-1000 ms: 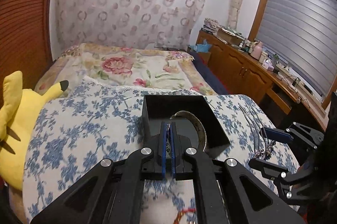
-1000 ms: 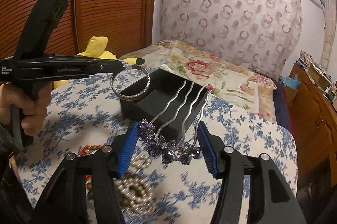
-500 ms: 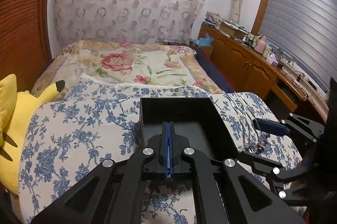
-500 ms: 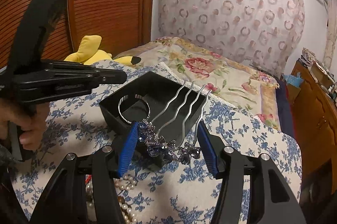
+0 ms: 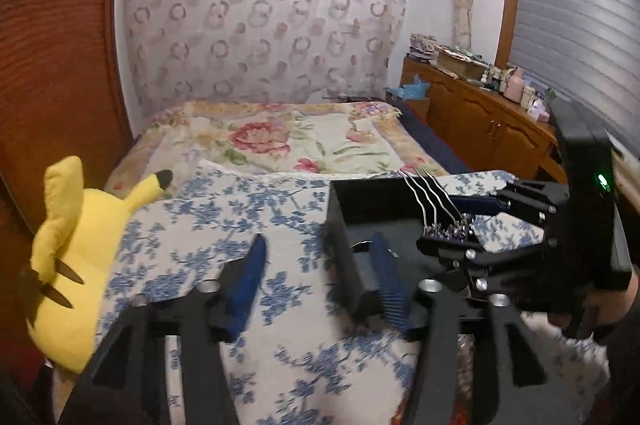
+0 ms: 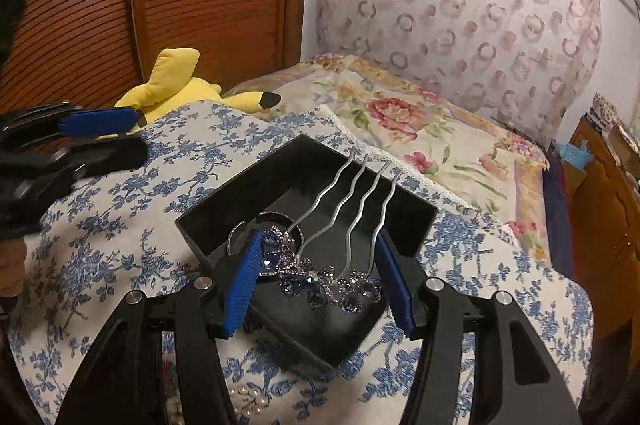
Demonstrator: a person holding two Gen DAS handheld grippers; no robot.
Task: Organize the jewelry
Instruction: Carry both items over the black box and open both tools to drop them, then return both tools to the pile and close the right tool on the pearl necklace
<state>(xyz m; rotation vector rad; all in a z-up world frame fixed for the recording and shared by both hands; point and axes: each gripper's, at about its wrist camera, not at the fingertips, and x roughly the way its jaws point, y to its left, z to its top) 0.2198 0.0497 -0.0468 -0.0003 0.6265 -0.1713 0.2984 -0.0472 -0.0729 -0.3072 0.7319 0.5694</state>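
A black open box [image 6: 404, 213] stands on the blue-flowered cloth. My right gripper [image 6: 320, 275] is shut on a silver hair comb with purple stones [image 6: 326, 283] and holds it over the box's near end, prongs pointing away. A silver bangle [image 6: 240, 231] lies inside the box, under the comb's left end. My left gripper [image 5: 320, 265] is open and empty, its right finger [image 5: 386, 261] over the box's [image 5: 340, 209] left wall. The comb [image 5: 430, 203] and the right gripper [image 5: 460, 225] show at the right of the left wrist view.
A yellow plush toy [image 5: 76, 237] lies at the cloth's left edge. A pearl string [image 6: 244, 395] lies on the cloth below my right gripper. A bed with a flowered cover [image 5: 280, 141] is behind, and wooden cabinets [image 5: 488, 125] stand on the right.
My left gripper let the bangle go into the box, opened and drew back to the left. My right gripper carried the comb forward over the box.
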